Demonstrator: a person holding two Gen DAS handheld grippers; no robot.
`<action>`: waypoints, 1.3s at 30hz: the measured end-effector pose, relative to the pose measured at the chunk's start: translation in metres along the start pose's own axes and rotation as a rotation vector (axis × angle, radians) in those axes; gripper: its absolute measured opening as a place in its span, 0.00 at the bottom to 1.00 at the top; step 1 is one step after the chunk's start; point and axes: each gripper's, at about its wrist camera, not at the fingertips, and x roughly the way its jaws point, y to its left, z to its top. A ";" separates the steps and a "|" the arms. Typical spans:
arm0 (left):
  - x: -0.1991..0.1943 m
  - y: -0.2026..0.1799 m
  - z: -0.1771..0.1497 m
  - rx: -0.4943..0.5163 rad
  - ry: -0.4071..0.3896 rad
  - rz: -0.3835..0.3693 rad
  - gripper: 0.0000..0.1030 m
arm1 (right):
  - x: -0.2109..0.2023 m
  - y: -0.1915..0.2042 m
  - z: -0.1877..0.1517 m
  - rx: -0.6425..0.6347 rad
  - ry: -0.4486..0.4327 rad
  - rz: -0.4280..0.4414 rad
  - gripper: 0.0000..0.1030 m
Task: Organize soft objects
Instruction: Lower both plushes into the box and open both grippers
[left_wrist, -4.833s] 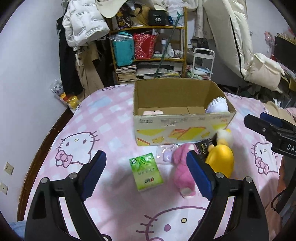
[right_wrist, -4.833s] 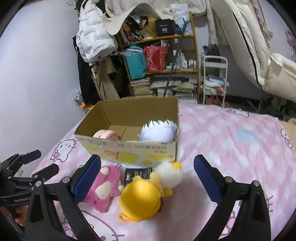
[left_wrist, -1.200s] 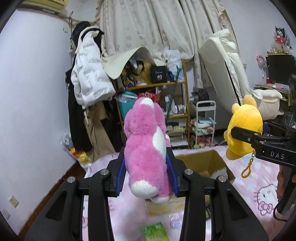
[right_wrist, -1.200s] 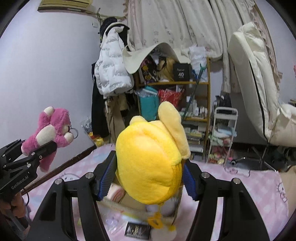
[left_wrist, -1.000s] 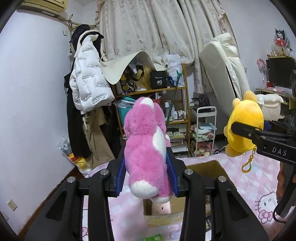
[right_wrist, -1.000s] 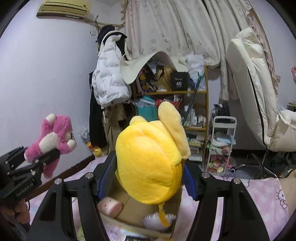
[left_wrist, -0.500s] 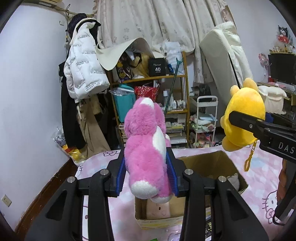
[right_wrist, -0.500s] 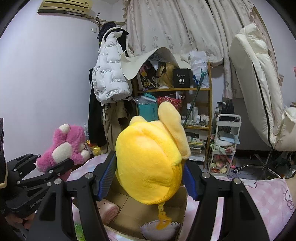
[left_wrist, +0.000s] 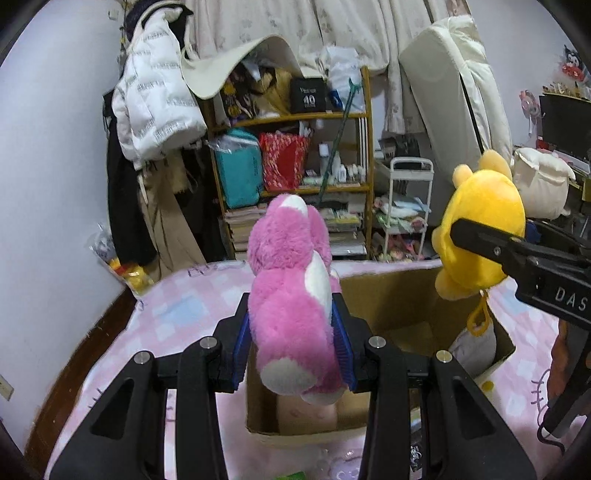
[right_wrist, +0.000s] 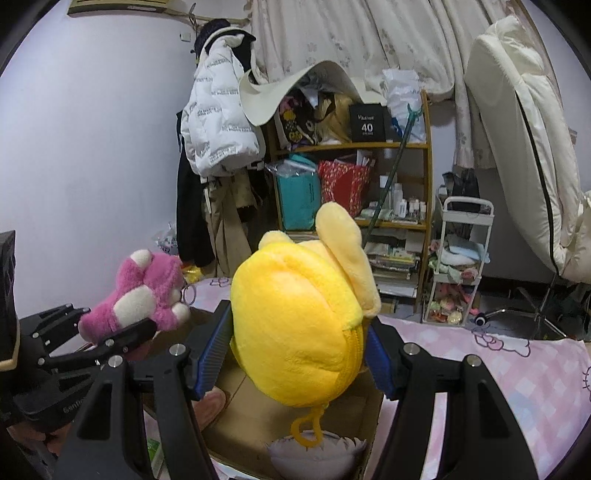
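Note:
My left gripper (left_wrist: 293, 343) is shut on a pink plush bear (left_wrist: 291, 291), held in the air above the near end of an open cardboard box (left_wrist: 391, 295) on the bed. My right gripper (right_wrist: 295, 354) is shut on a round yellow plush (right_wrist: 295, 328) with a yellow loop hanging below it, over the same box (right_wrist: 255, 417). Each view shows the other hand's toy: the yellow plush (left_wrist: 480, 229) at the right, the pink bear (right_wrist: 144, 295) at the left. Inside the box lie a pale pink roll (left_wrist: 306, 413) and a white fluffy toy (right_wrist: 314, 454).
The box rests on a pink checked Hello Kitty bedspread (left_wrist: 177, 314). Behind the bed stand a cluttered wooden shelf (left_wrist: 295, 155), a small white cart (left_wrist: 406, 206), a hanging white puffer jacket (left_wrist: 155, 96) and a cream mattress (left_wrist: 450, 103) leaning on the wall.
Both grippers have come down with their plush toys toward the box. More of the box's inside and the bedspread now shows below them. Both grips are unchanged.

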 end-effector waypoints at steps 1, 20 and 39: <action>0.003 -0.001 -0.002 0.001 0.011 -0.006 0.37 | 0.002 -0.001 -0.001 0.005 0.007 0.003 0.68; 0.030 0.005 -0.021 -0.040 0.137 -0.028 0.39 | 0.027 0.002 -0.022 -0.018 0.105 0.018 0.69; 0.020 0.009 -0.025 -0.033 0.118 0.024 0.59 | 0.038 0.002 -0.031 -0.029 0.162 0.013 0.75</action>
